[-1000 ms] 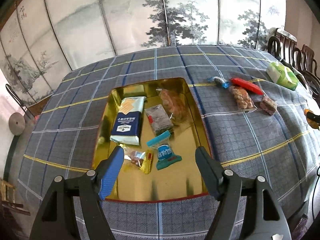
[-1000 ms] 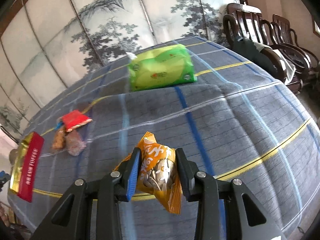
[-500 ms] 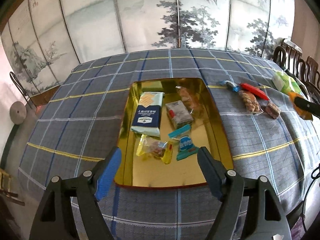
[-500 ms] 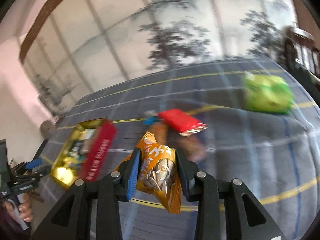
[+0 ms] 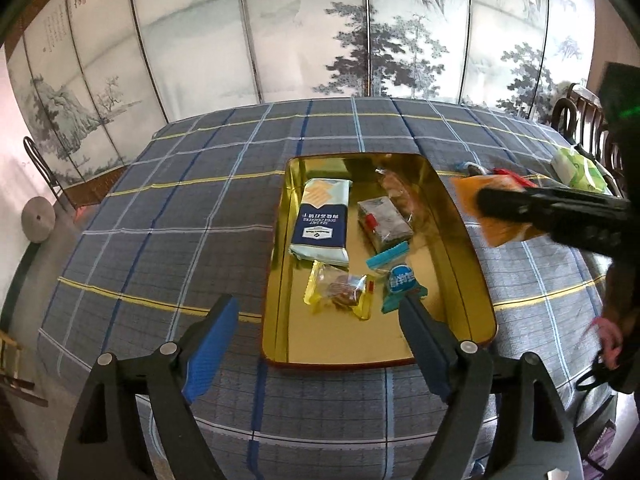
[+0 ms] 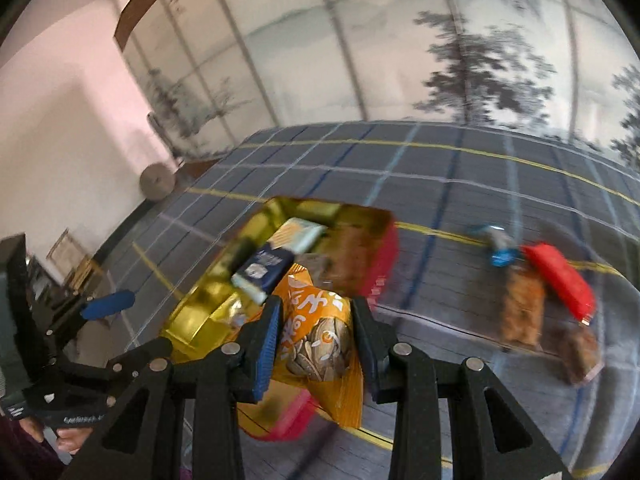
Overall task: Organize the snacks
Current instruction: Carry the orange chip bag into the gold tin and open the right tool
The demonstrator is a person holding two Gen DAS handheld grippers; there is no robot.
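Behind the table stands a folding screen (image 5: 360,40), pale panels w/ ink-wash pines and hills, thin dark frames. Plaid tablecloth (image 5: 180,220) covers the whole top: grey woven cloth, blue/white/yellow lines; its near edge drops out of frame.

Gold tin tray (image 5: 472,272), rounded rectangle, mirror-shiny inside, red outer wall, sits mid-table. Lying in it: a blue-and-white cracker pack (image 5: 320,220), flat & glossy; a clear wrap w/ dark contents (image 5: 384,224); a yellow-edged clear packet (image 5: 340,290); a teal sachet (image 5: 400,284). Another clear bag at the tray's far end is too glary to read. Tray's near half is bare gold.

Left gripper (image 5: 316,340) hangs over the tray's near-left corner, jaws wide and just been opening, nothing between the blue pads.

Right gripper (image 6: 314,344) is clenched on the orange seed bag (image 6: 320,340), crinkly foil w/ sunflower seeds printed; bag is in the air, over the tray's right rim as the left cam shows it. That view is motion-blurred.

Right of the tray on cloth: a green tissue pack (image 5: 578,166), partly cut by the black arm; a red wrapper (image 6: 560,280), a brown snack bag (image 6: 522,308), a small blue piece (image 6: 500,246), all smeared. Cloth left of the tray lies open.
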